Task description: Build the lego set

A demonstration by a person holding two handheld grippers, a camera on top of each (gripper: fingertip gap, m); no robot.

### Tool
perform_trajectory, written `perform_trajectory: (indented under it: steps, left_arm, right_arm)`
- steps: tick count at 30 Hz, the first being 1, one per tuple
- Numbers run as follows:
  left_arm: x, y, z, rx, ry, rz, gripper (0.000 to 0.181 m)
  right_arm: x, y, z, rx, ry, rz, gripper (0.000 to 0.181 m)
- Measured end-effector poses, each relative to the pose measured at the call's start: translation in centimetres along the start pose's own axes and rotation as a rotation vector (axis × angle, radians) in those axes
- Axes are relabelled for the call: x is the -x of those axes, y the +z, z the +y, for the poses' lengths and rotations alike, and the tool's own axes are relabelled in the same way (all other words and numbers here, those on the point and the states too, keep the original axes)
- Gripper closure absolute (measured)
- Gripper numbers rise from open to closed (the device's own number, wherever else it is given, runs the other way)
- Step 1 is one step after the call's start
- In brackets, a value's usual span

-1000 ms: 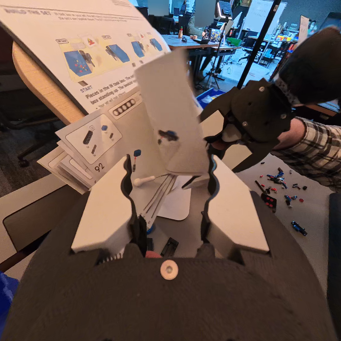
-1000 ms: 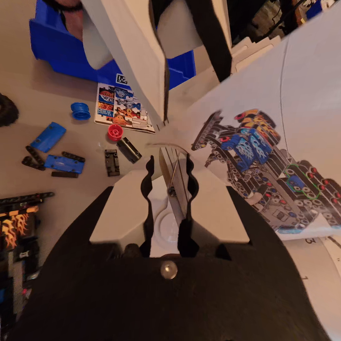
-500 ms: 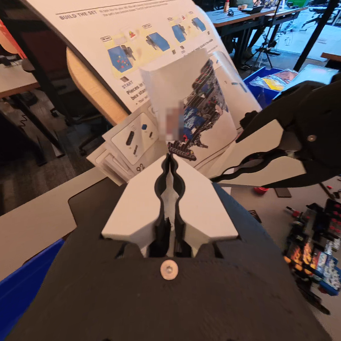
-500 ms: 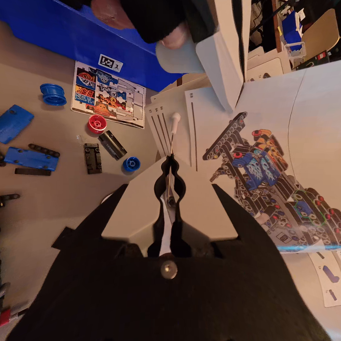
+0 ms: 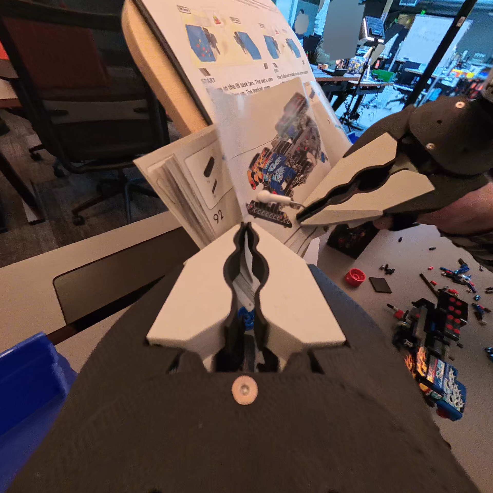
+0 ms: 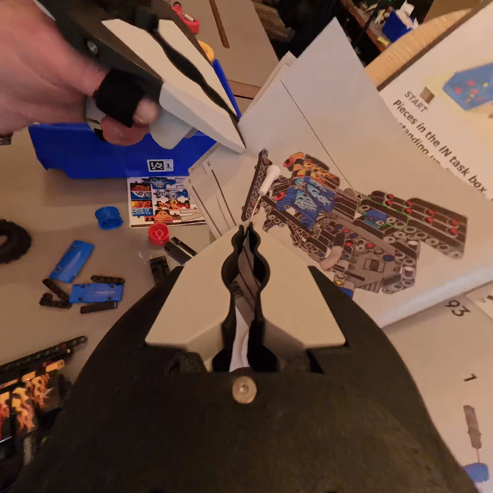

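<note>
The instruction booklet stands open on a stand, showing a page with a truck picture [image 5: 280, 165] [image 6: 346, 213]. My left gripper [image 5: 245, 226] is shut on that page's lower edge; it also shows in the right wrist view [image 6: 240, 142]. My right gripper [image 6: 245, 229] is shut on the stand's thin wire page clip, whose white tip [image 6: 269, 176] [image 5: 266, 197] lies against the page. It also shows in the left wrist view [image 5: 300, 218]. The partly built black truck with flame stickers [image 5: 437, 346] [image 6: 24, 386] lies on the table.
A blue bin [image 6: 106, 149] [image 5: 24, 386] stands by the booklet. A sticker sheet [image 6: 162, 200], red hub [image 6: 158, 233] [image 5: 354, 277], blue hub [image 6: 108, 217], blue panels [image 6: 72, 260], black tyre [image 6: 13, 245] and small parts [image 5: 458, 272] lie around. The task sheet board [image 5: 240, 40] leans behind. My hands' fingertips stand some 6 centimetres from each other.
My left gripper, open a second ago, has shut on the page and holds it back. My right gripper has shut on the wire clip and swung its white tip onto the page.
</note>
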State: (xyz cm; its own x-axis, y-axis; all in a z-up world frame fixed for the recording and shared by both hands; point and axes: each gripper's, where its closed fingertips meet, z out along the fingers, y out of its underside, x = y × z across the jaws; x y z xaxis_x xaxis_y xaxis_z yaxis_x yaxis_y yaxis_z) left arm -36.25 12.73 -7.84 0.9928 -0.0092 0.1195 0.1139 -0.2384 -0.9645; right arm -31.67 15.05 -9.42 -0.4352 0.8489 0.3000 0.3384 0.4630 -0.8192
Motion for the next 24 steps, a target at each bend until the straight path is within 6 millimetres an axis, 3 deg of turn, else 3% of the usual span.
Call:
perform_trajectory:
  steps: [4, 6, 7, 9, 11, 15, 20, 24]
  left_arm:
    - [1.3, -1.5, -0.8, -0.075, -0.052, -0.058, 0.157]
    - [2.6, -1.6, 0.0, -0.045, -0.092, -0.117, 0.118]
    - [3.0, -1.5, 0.6, -0.021, -0.099, -0.124, 0.112]
    - [2.4, -1.0, 1.2, -0.005, -0.151, -0.057, 0.120]
    - [1.7, -0.3, 1.5, 0.004, -0.145, -0.025, 0.145]
    - [0.7, -0.3, 0.1, -0.034, -0.094, -0.021, 0.171]
    - [-1.0, 1.1, -0.7, -0.006, -0.021, -0.036, 0.175]
    - [-0.9, 1.9, -0.4, -0.006, -0.018, -0.055, 0.176]
  right_arm:
    - [-0.2, -1.7, 0.1, 0.061, -0.015, -0.004, 0.166]
    - [-1.1, -2.9, 0.6, 0.096, -0.018, 0.012, 0.165]
    - [-1.8, -3.5, 0.8, 0.100, -0.028, 0.030, 0.166]
    - [-2.9, -4.6, 1.5, 0.128, -0.057, 0.051, 0.165]
    - [-4.5, -5.6, 1.7, 0.132, -0.067, 0.098, 0.164]
    - [-7.7, -6.5, 3.0, 0.148, -0.018, 0.152, 0.157]
    - [-8.9, -7.6, 4.0, 0.197, -0.059, 0.172, 0.157]
    - [-9.6, -8.5, 4.3, 0.184, -0.072, 0.212, 0.157]
